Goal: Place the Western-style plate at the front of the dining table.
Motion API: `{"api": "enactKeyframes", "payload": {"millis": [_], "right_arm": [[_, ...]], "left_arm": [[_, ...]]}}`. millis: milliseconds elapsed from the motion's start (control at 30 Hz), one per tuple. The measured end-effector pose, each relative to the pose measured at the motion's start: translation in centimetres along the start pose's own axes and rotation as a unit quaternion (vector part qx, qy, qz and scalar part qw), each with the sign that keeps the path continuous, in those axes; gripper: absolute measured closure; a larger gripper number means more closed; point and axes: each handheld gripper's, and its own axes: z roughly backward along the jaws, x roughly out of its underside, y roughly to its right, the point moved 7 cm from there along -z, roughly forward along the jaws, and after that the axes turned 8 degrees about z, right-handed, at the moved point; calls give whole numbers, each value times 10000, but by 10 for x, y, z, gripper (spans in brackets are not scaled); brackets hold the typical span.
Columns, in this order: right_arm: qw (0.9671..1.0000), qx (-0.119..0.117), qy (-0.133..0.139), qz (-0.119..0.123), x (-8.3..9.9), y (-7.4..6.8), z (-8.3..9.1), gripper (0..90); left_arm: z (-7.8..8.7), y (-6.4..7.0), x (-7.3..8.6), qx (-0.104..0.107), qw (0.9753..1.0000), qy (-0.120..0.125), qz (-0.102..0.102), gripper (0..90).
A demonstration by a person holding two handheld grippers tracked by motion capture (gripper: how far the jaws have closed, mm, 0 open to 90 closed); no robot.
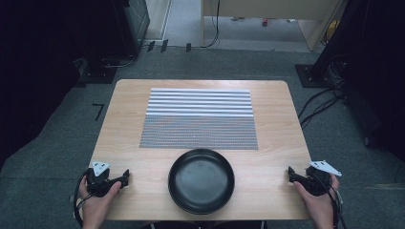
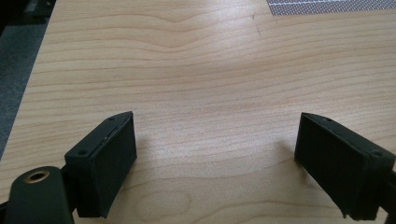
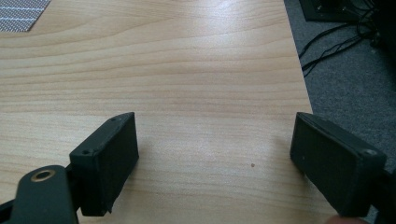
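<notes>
Both hands (image 1: 95, 202) low, fingers (image 2: 105, 163) spread

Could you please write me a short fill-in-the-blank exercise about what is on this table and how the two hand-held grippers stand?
1. The round dish on the table between the two grippers is a black ____.
2. Beyond the plate lies a striped ____.
3. The jaws of the left hand-held gripper stand ____, with bare wood between them.
4. The right hand-held gripper holds ____.

Missing words: plate; mat; open; nothing
</notes>
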Motion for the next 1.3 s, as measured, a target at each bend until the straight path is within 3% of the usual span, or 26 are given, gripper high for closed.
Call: {"api": "enactKeyframes", "payload": {"millis": [200,333,400,467,733,1000,1033,1100,1200,1300], "right_arm": [[10000,54,-14,-59,-1,0,-1,137],[9999,60,-19,-136,-1,0,0,146],[9992,27,69,-390,-3,4,4,153],[9990,85,152,-419,-5,6,7,157],[9987,12,316,-408,-17,-2,19,167],[9983,-99,475,-328,-54,-14,33,163],[9983,-99,475,-328,-54,-14,33,163],[9976,-350,337,-485,-60,-19,32,162],[9973,-441,290,-504,-67,-25,29,169],[9973,-344,456,-463,-75,-33,22,177]], "left_arm": [[1,-1,0,36,10000,15,65,135],[3,-3,-1,53,9997,65,211,136],[4,-3,-3,61,9996,99,239,136],[5,-2,-4,68,9997,115,226,136],[11,22,-14,267,9994,229,28,136],[16,42,-45,497,9981,352,2,136],[16,42,-45,497,9981,352,2,136],[15,45,-49,570,9978,338,20,136],[13,50,-55,634,9974,340,51,136],[9,58,-60,673,9971,339,83,136]]}}
